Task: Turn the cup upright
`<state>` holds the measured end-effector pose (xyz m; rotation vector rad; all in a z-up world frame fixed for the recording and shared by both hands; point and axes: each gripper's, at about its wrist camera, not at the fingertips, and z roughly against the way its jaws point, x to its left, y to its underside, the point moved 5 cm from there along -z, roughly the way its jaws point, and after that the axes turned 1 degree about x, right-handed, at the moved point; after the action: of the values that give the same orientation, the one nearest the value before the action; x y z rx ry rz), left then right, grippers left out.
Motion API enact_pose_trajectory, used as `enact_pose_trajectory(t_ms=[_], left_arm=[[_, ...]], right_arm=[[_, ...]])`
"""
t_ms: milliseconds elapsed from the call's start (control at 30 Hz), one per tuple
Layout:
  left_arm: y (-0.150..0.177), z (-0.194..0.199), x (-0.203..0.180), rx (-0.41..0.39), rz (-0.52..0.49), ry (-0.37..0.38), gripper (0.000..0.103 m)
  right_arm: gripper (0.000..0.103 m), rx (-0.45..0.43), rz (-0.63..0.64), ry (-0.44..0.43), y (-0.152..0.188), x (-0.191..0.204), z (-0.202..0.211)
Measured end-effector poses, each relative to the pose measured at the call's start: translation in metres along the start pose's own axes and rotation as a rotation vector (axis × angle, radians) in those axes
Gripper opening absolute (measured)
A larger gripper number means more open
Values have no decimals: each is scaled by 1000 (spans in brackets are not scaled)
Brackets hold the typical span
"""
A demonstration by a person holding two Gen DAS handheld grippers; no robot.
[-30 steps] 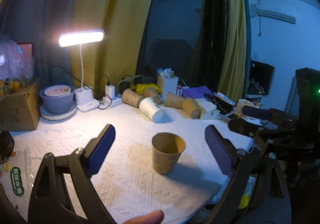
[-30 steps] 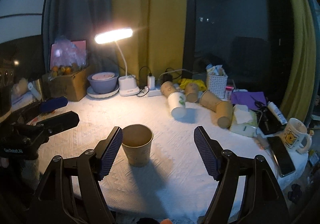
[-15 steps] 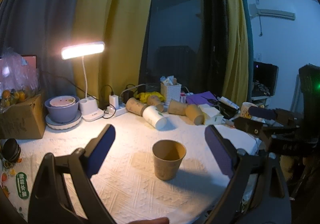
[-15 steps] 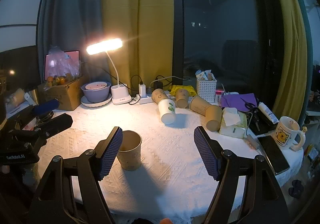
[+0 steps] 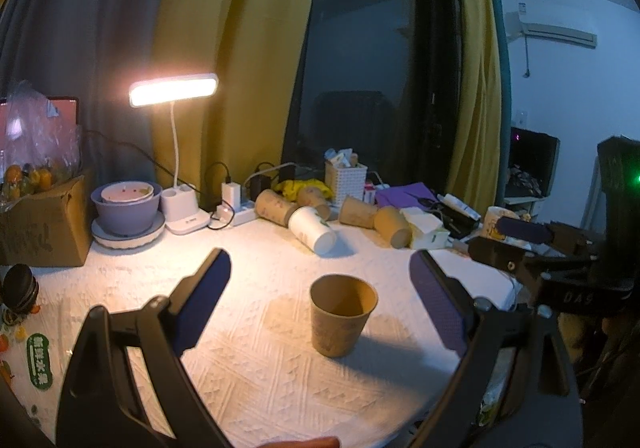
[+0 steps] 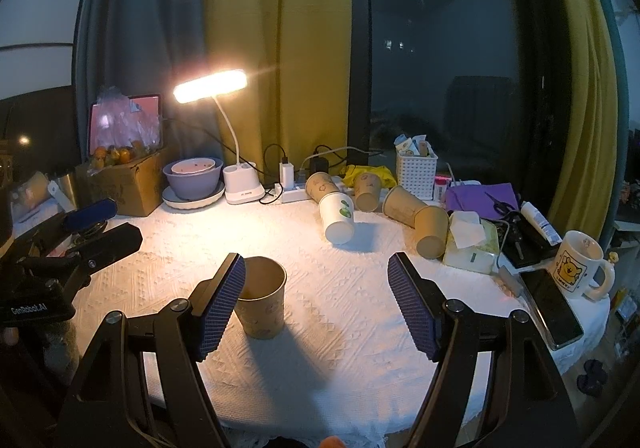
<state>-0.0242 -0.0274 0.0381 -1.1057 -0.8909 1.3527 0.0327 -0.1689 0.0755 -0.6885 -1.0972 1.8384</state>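
Observation:
A brown paper cup point(image 5: 342, 314) stands upright, mouth up, on the white tablecloth point(image 5: 260, 368). In the right wrist view the cup point(image 6: 262, 298) stands just past my left finger. My left gripper point(image 5: 320, 296) is open and empty, held back from the cup, which lies between its finger lines. My right gripper point(image 6: 316, 296) is open and empty, with the cup left of its middle. The right gripper shows at the right of the left wrist view point(image 5: 520, 244); the left gripper shows at the left of the right wrist view point(image 6: 92, 224).
Several paper cups point(image 6: 412, 212) lie on their sides at the back, one white point(image 6: 338, 216). A lit desk lamp point(image 6: 212, 88), bowls point(image 6: 192, 178), a cardboard box point(image 6: 124, 180), a white basket point(image 6: 416, 168), a tissue pack point(image 6: 472, 244), a mug point(image 6: 576, 264) and a phone point(image 6: 552, 308) stand around.
Both grippers have drawn back and tilted up a little, so the cup looks smaller and lower in both views. The cup stays upright in place.

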Motion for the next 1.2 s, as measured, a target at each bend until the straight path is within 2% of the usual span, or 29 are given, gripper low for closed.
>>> enact_pose_trajectory(t_ms=[1200], left_arm=[[4,-2,-2,12,-2,6,92]], right_arm=[[77,11,-3,2,6,4,-8]])
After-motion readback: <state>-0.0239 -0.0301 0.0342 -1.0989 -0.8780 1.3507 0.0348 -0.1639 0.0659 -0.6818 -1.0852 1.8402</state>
